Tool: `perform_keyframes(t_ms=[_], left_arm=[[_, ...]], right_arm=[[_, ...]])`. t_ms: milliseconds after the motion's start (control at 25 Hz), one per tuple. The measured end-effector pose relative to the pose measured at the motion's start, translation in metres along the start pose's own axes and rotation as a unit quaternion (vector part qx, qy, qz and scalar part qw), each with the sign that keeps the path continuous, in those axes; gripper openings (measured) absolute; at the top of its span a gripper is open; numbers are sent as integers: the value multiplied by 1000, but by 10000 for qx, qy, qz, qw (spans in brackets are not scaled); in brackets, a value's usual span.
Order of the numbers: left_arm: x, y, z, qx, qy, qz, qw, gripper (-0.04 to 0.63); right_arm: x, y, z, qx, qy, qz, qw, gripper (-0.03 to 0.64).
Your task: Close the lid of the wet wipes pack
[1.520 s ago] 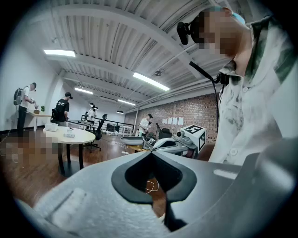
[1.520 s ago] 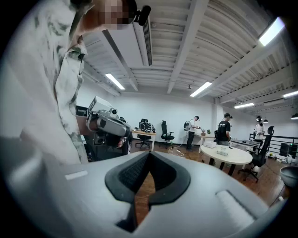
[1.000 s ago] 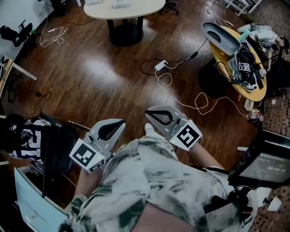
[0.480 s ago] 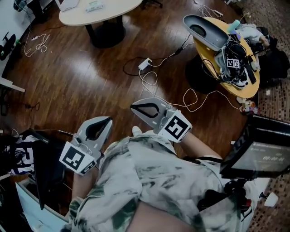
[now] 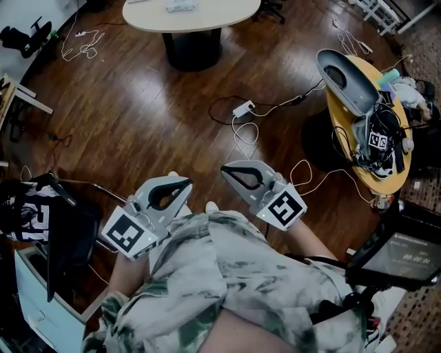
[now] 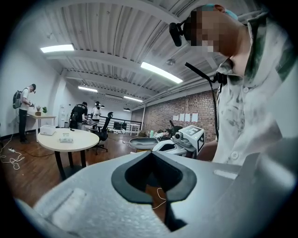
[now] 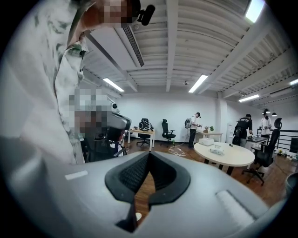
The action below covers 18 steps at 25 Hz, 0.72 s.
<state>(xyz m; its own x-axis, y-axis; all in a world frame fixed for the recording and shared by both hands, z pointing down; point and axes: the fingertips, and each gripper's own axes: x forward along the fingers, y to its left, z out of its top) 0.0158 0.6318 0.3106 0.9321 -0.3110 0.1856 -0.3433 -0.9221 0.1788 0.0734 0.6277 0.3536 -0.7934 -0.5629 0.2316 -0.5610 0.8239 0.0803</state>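
I cannot make out a wet wipes pack in any view. A small pale item [image 5: 180, 6] lies on the white oval table [image 5: 220, 15] far ahead, too small to identify. In the head view my left gripper [image 5: 183, 184] and right gripper [image 5: 227, 169] are both held close to the person's patterned shirt, above the wood floor. Each has its jaws meeting at the tips with nothing between them. In the left gripper view the left gripper [image 6: 150, 153] points across the room, and the right gripper [image 6: 179, 139] shows beyond it. The right gripper view has the right gripper [image 7: 149, 154] aimed at the white table [image 7: 223, 155].
A yellow round table [image 5: 342, 109] at the right carries another gripper [image 5: 346, 72] and tangled cables. A power strip [image 5: 244, 109] and white cords lie on the floor. A monitor [image 5: 405, 256] is at the lower right, a black chair [image 5: 69, 238] and pale blue drawer [image 5: 34, 296] at the left.
The head camera has swung about, so the floor and tables shift in the frame. Both grippers stay near the torso, still shut and empty.
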Motion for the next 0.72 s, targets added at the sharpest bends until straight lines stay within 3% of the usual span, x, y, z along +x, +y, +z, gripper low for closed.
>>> perform_keyframes(t_ms=[320, 720], left_arm=[[11, 77, 4, -18, -13, -280, 9996, 2], [3, 212, 32, 43, -35, -489, 9988, 2]], right_arm=[[56, -55, 3, 81, 154, -166, 9997, 6], [160, -139, 42, 23, 107, -627, 9980, 6]])
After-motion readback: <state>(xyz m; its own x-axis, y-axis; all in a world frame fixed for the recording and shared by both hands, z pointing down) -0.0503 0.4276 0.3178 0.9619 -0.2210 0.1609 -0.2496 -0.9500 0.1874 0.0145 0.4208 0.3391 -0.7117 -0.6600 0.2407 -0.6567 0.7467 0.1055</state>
